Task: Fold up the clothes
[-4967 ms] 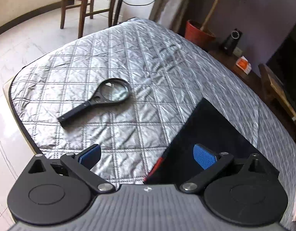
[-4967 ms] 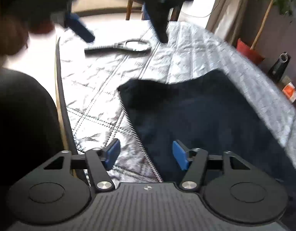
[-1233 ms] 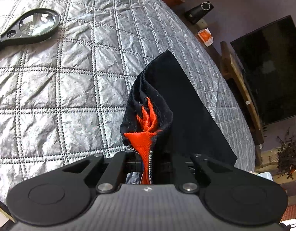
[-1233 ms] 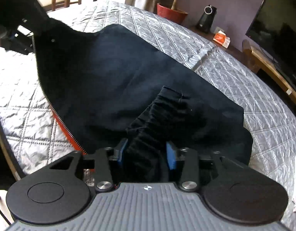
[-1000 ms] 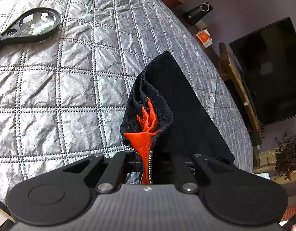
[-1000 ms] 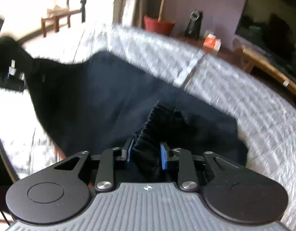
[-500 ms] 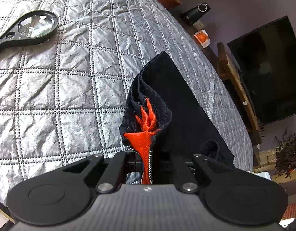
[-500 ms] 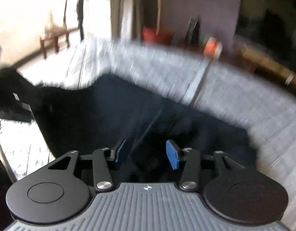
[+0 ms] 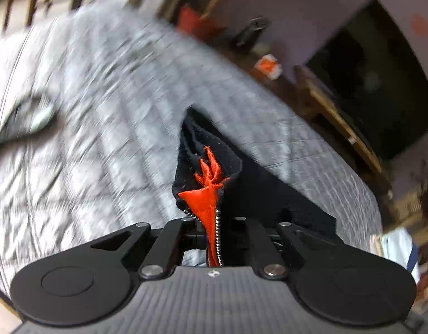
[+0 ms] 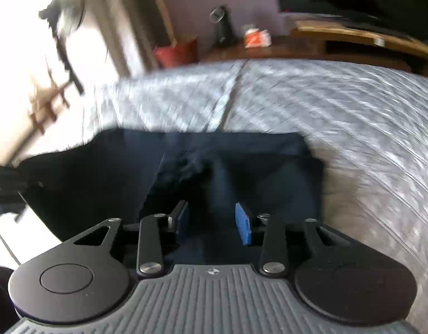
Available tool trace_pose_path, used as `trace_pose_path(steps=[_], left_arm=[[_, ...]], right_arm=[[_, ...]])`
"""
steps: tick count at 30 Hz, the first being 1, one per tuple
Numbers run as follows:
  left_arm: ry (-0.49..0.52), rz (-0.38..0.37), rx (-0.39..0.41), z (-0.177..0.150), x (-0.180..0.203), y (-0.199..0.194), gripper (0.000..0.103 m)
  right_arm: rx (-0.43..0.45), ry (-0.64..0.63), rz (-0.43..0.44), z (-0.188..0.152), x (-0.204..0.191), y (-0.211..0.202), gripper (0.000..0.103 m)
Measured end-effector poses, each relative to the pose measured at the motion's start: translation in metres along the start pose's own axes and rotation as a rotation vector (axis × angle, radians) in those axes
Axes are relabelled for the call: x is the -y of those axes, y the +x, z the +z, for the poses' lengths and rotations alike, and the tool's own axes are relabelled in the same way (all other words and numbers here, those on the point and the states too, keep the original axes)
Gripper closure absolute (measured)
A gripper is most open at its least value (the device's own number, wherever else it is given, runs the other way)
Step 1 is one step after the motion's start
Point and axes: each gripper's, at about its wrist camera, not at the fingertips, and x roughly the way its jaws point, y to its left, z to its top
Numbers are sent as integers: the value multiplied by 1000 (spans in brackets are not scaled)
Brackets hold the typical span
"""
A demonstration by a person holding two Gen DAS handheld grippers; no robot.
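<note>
A black jacket with orange lining and a metal zipper lies on the grey quilted bed cover. My left gripper is shut on its zipper edge and holds that edge up off the cover. In the right wrist view the jacket spreads dark across the cover. My right gripper hovers over it with jaws partly apart and closing; dark cloth shows between the blue pads, which do not press on it. Both views are motion-blurred.
A black magnifying glass lies on the cover at the left. Beyond the bed stand a red plant pot, an orange box, a wooden bench and a dark TV.
The left gripper rose and rolled, still gripping the zipper edge. The right gripper let go of the bunched cuff it held, its jaws widened, and it swung sideways over the jacket.
</note>
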Motion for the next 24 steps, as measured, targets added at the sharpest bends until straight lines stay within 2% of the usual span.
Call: trace_pose_path(steps=[2, 3, 5, 6, 9, 11, 13, 16, 18, 20, 24], left_arm=[[115, 4, 39, 1, 34, -7, 98], [178, 3, 57, 0, 52, -9, 98], [345, 2, 87, -10, 94, -10, 98], [432, 2, 101, -16, 115, -11, 98], [695, -36, 128, -47, 181, -8, 98], [863, -70, 127, -78, 216, -4, 98], [1041, -95, 95, -117, 244, 5, 98], [1253, -105, -35, -174, 258, 33, 98], [1349, -92, -75, -204, 256, 47, 98], [1363, -77, -75, -213, 253, 51, 97], [1387, -66, -50, -216, 251, 51, 93]], right_arm=[[0, 94, 17, 0, 18, -12, 37], [-27, 149, 30, -4, 29, -12, 26], [-69, 269, 53, -13, 51, -8, 36], [-47, 323, 57, -16, 60, -8, 44], [37, 456, 76, -20, 79, -24, 45], [92, 500, 77, -22, 90, -38, 43], [113, 563, 89, -31, 106, -49, 38], [132, 699, 134, -46, 134, -56, 38], [170, 769, 151, -52, 147, -58, 38], [209, 790, 144, -53, 155, -60, 37], [194, 671, 165, -40, 157, -59, 31]])
